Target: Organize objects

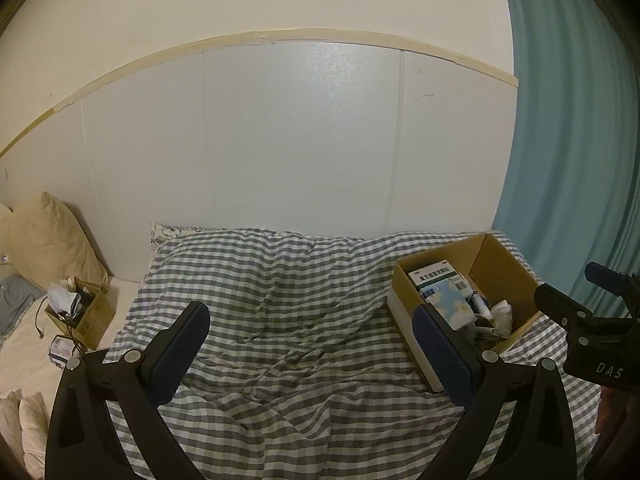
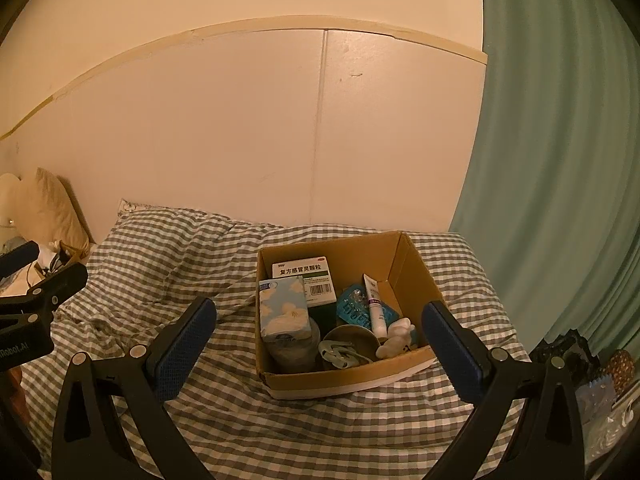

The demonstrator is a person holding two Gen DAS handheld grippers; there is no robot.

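Both the left gripper (image 1: 312,356) and the right gripper (image 2: 320,352) are wide, empty. The cardboard box (image 2: 408,264) looks light and flexible; grasp a side wall.

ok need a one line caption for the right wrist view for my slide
Open right gripper poised before a cardboard box of medicine and toiletries on a checked bedspread.

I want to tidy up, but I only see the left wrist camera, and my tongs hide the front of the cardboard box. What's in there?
Observer: A round dark bowl sits at the front of the brown cardboard box, with a small pale green item lying in it.
Operator: Is my other hand holding anything?
Observer: No. The right tongs are open and empty, with the box between their tips in that camera.
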